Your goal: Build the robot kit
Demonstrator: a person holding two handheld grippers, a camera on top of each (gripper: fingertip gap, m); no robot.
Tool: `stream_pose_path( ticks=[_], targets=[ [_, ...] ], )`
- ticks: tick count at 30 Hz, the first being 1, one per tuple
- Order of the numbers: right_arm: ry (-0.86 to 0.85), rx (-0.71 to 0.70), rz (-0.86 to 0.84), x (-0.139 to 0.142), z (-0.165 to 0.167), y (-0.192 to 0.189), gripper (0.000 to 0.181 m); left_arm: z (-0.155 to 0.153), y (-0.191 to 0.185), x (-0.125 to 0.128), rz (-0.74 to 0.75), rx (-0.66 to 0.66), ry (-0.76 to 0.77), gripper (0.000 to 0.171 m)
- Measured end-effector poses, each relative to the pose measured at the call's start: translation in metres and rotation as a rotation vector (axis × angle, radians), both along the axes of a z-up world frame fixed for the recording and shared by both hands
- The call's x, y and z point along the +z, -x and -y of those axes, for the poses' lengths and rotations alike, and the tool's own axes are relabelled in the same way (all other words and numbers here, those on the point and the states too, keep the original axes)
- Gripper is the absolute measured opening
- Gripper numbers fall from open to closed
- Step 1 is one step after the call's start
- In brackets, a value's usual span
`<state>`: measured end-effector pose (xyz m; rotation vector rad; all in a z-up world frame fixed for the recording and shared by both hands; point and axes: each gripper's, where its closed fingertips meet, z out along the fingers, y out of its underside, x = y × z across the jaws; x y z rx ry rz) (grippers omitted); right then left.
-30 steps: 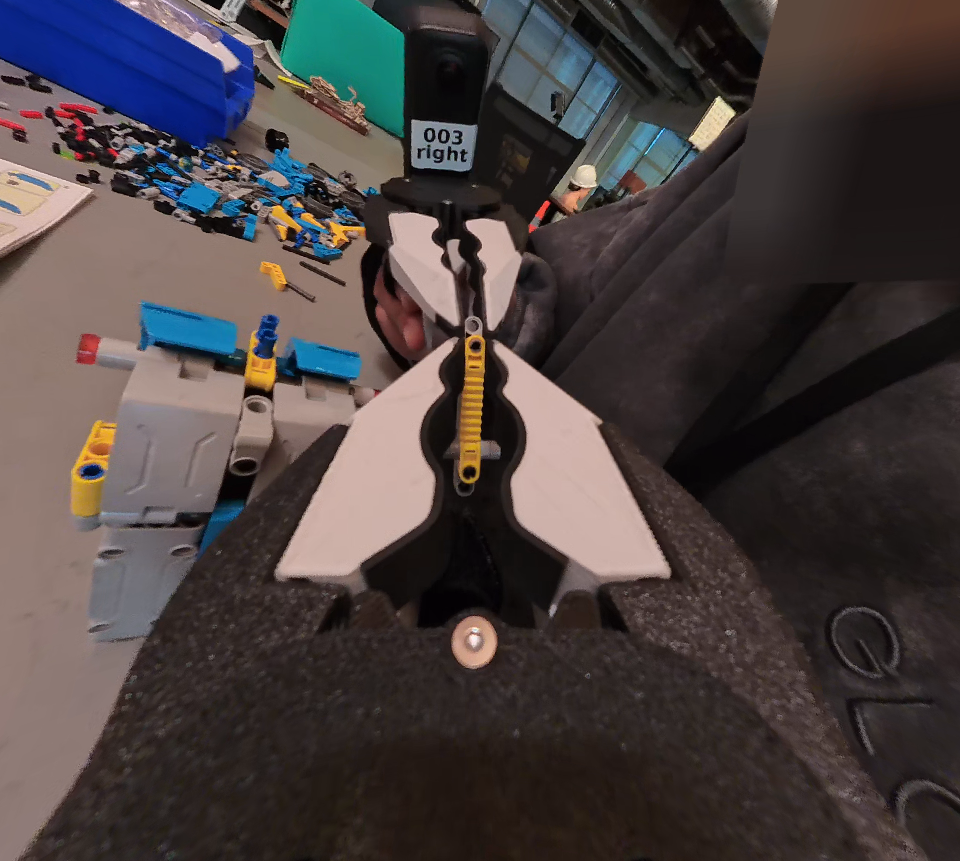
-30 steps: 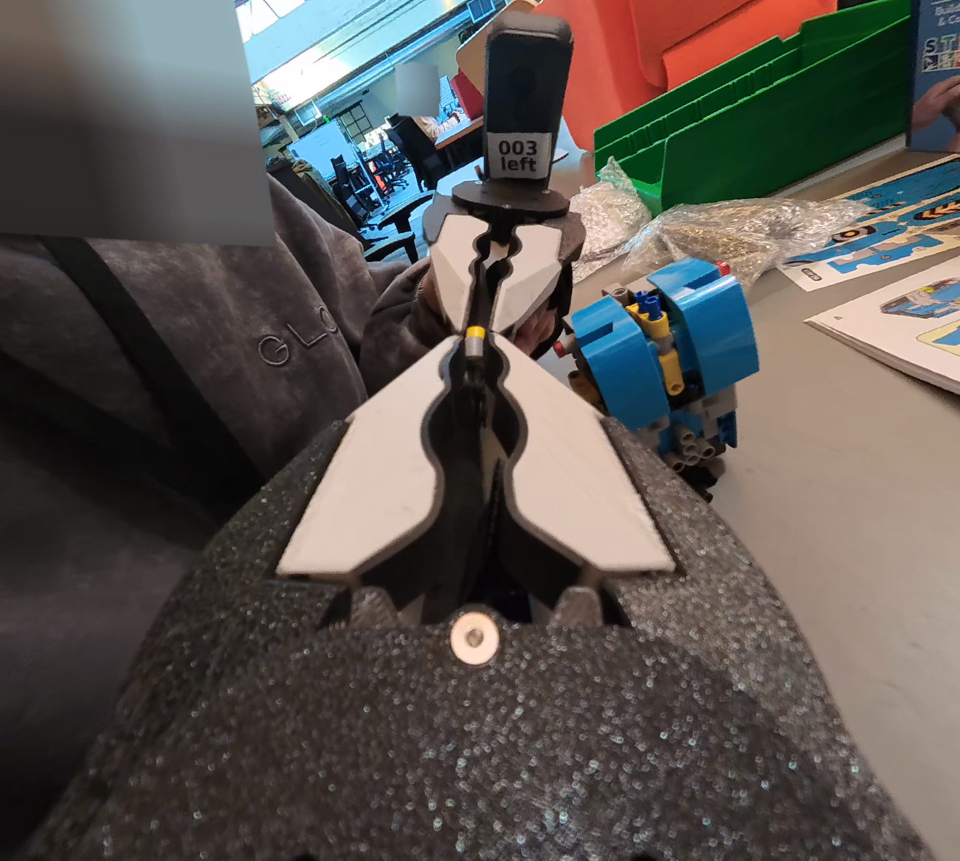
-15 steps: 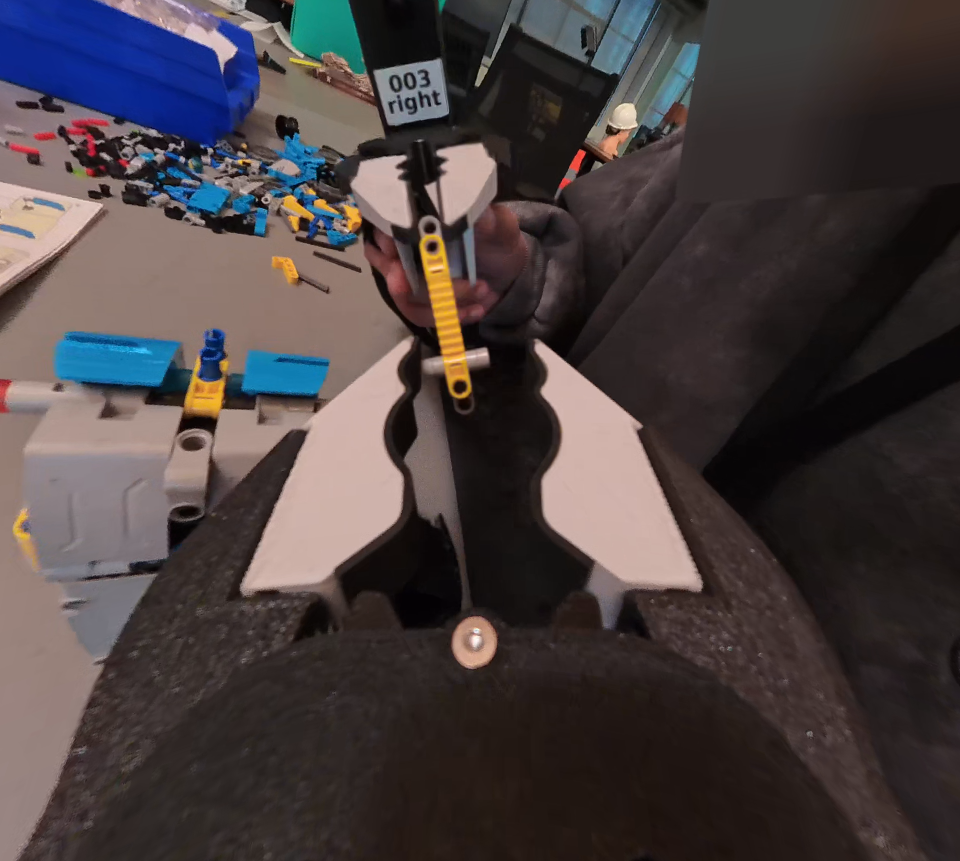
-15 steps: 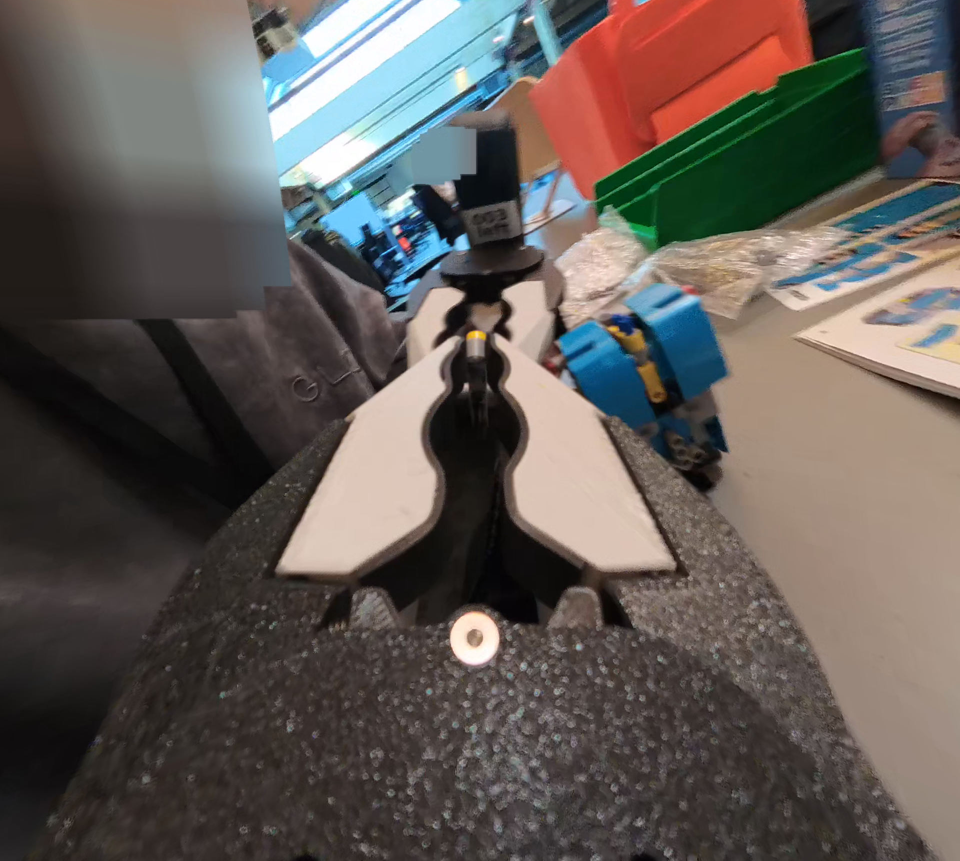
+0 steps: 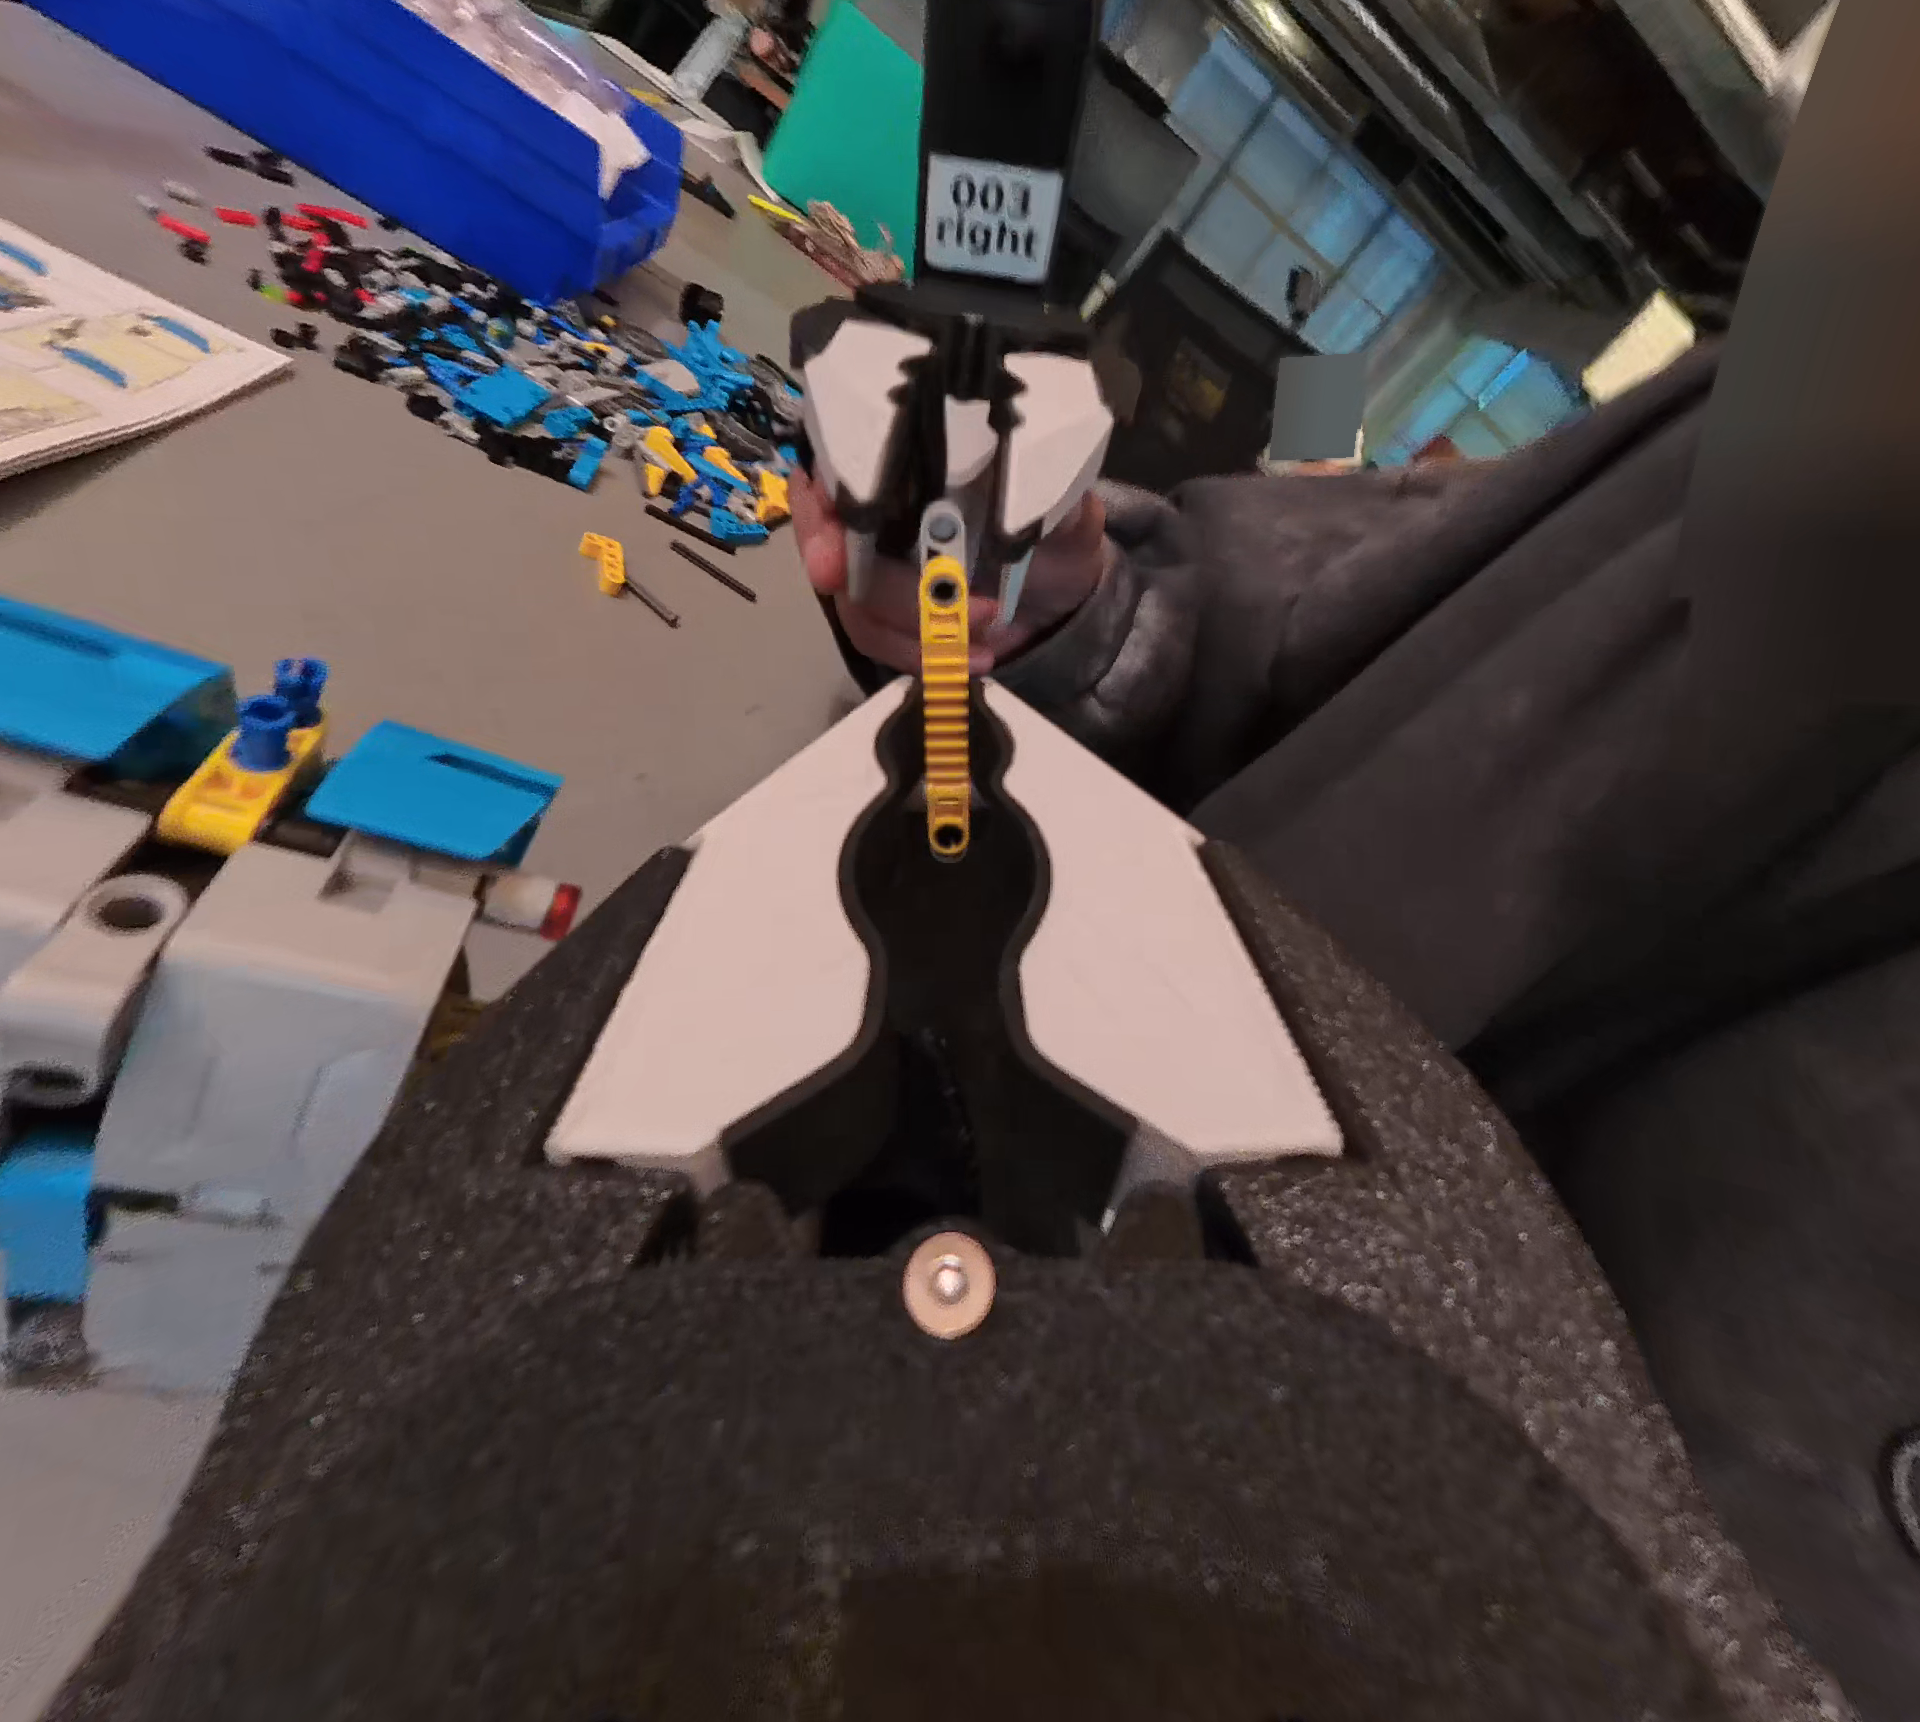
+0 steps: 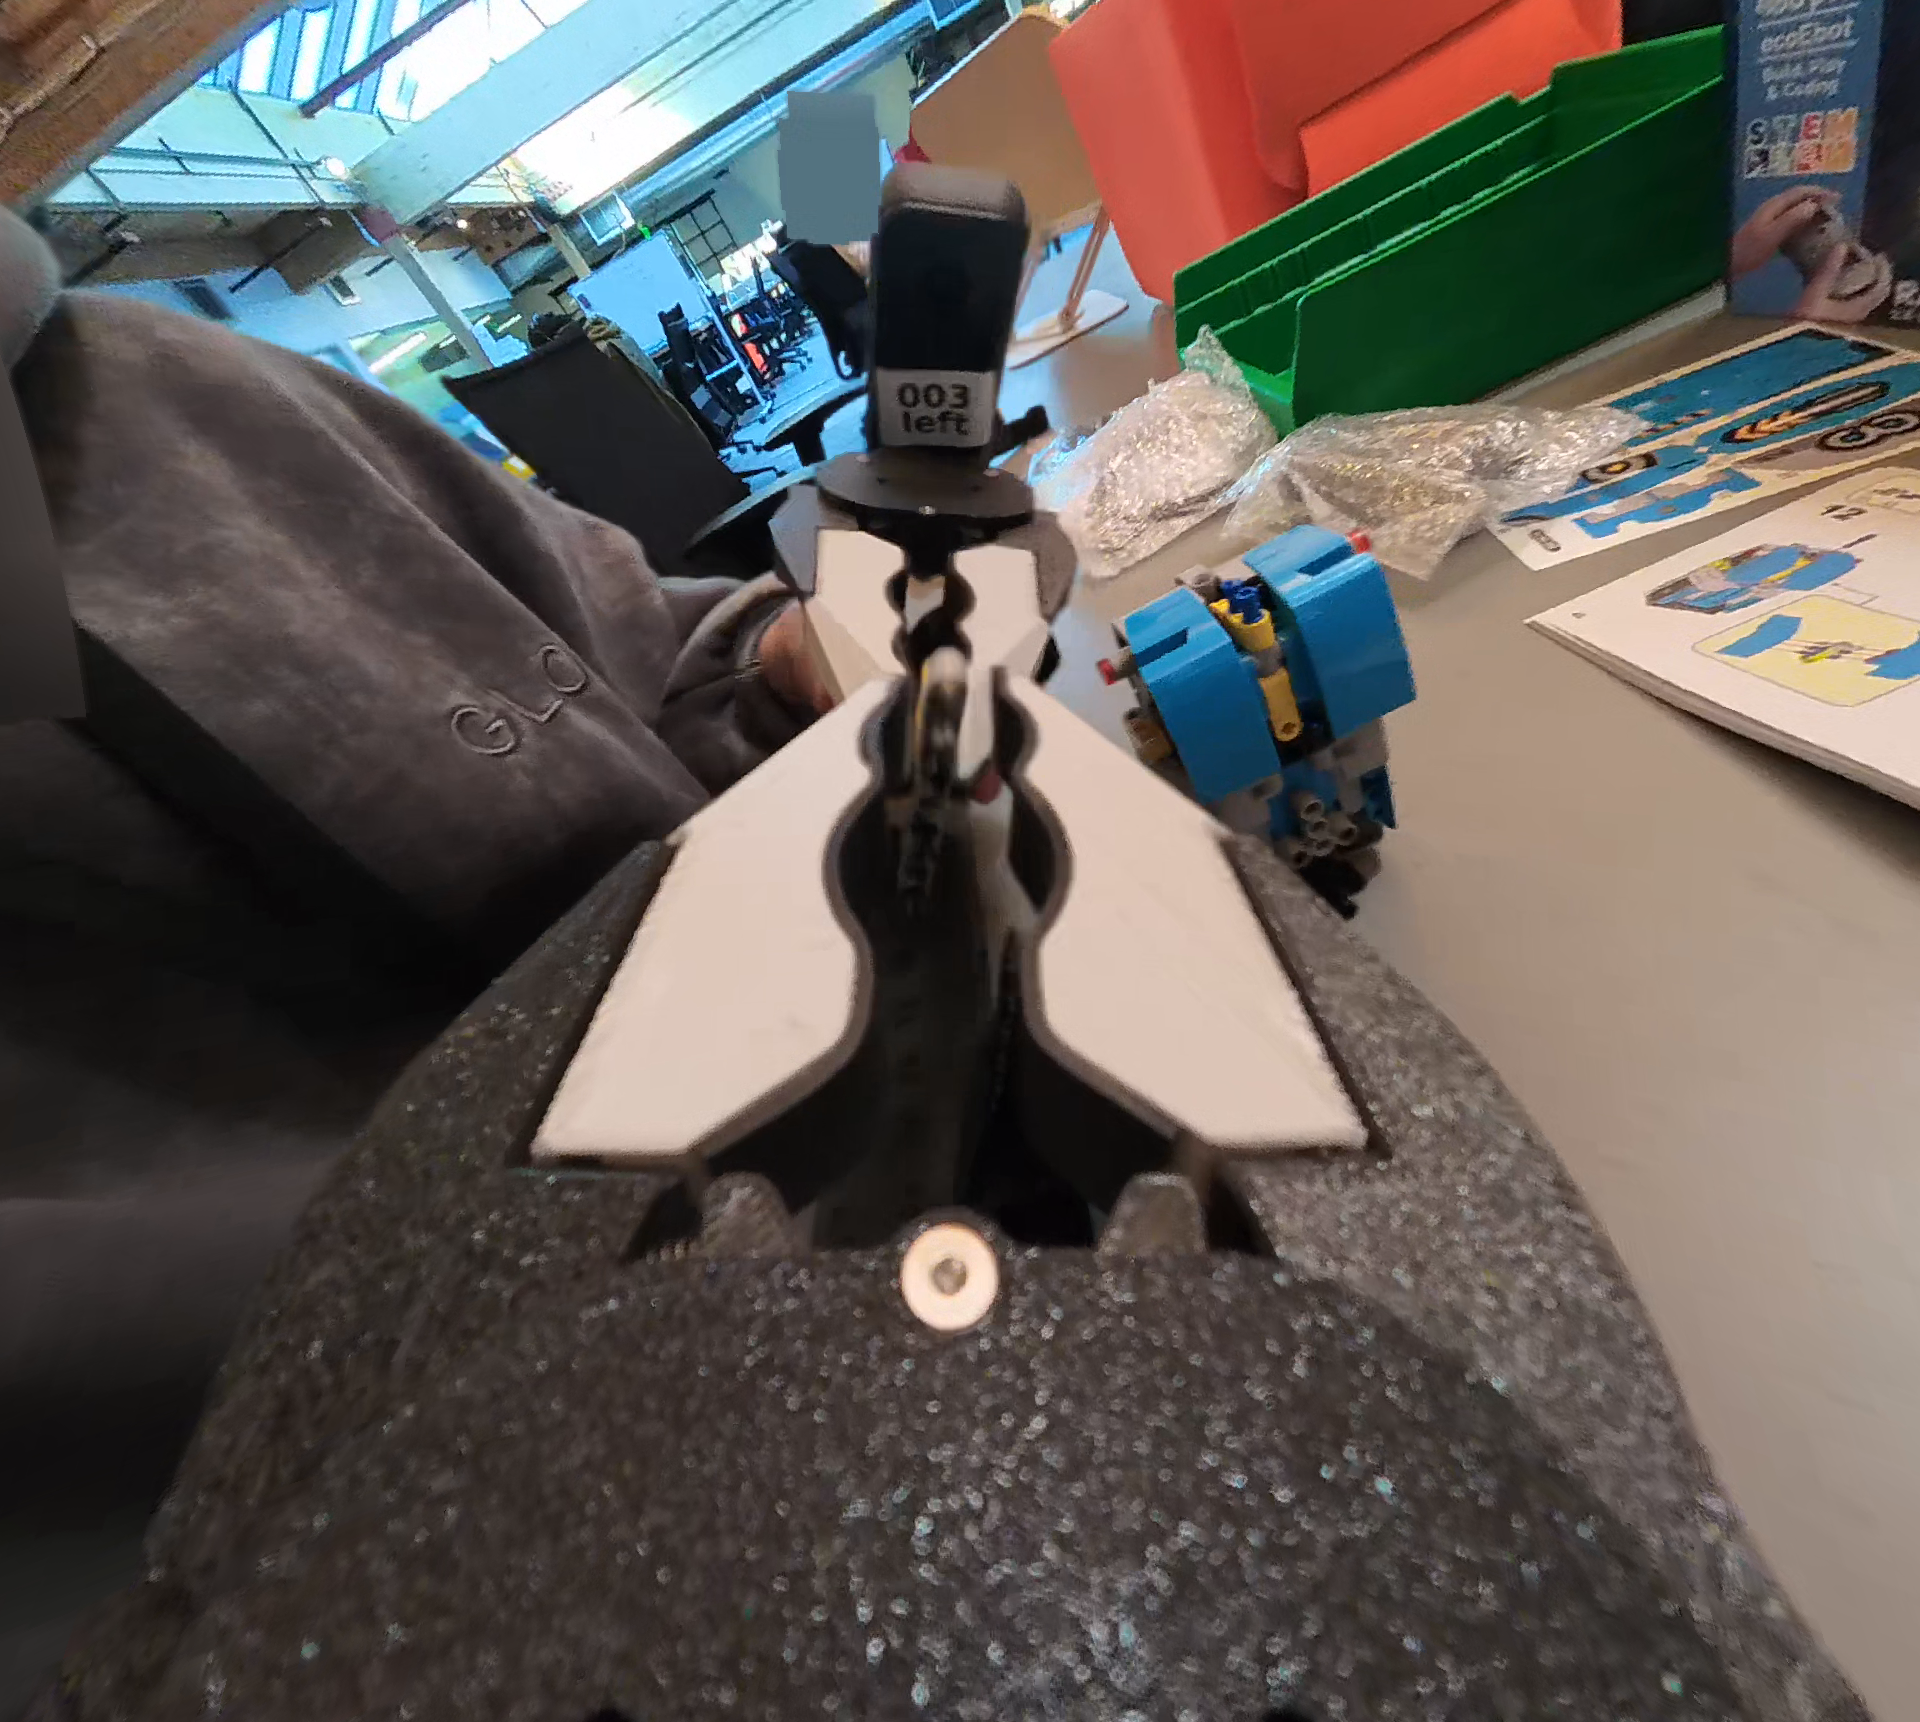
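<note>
The left gripper (image 5: pixel 948 716) has its jaws pinched narrow on a slim yellow toothed plastic rack (image 5: pixel 947 706). The rack's long axis runs straight ahead out of the jaws, its far end toward the right gripper (image 5: pixel 951 519) facing it. That gripper's jaws are closed on a small grey plastic connector (image 5: pixel 943 529), which touches the rack's far eyelet; both pieces hang in the air above the grey counter (image 5: pixel 436 602). Left of the jaws stands a grey and blue brick-built model (image 5: pixel 239 966), close by; farther ahead lies a scatter of loose blue, black and yellow bricks (image 5: pixel 582 405), with bare counter between. Right of the jaws a person's dark grey sweatshirt (image 5: pixel 1507 737) closes in
</note>
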<state>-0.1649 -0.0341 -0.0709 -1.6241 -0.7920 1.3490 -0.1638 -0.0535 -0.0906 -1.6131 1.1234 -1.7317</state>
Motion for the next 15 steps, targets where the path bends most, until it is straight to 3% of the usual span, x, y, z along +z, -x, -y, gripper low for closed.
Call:
stream_pose_path(
  ticks=[3, 8, 12, 15],
  targets=[
    [0.006, -0.036, 0.028, -0.011, -0.006, -0.022, 0.039, -0.009, 0.014, 0.016, 0.046, 0.103, 0.101, 0.007],
    [-0.16, -0.222, 0.091, -0.028, -0.022, -0.057, 0.035, -0.026, 0.043, 0.037, 0.154, 0.299, 0.218, 0.007],
    [-0.158, -0.129, 0.06, -0.022, -0.005, -0.045, 0.033, -0.02, 0.041, 0.028, 0.12, 0.435, 0.171, 0.007],
    [-0.146, -0.036, 0.019, -0.015, 0.014, -0.033, 0.034, -0.009, 0.028, 0.025, 0.124, 0.437, 0.177, 0.007]
  ],
)
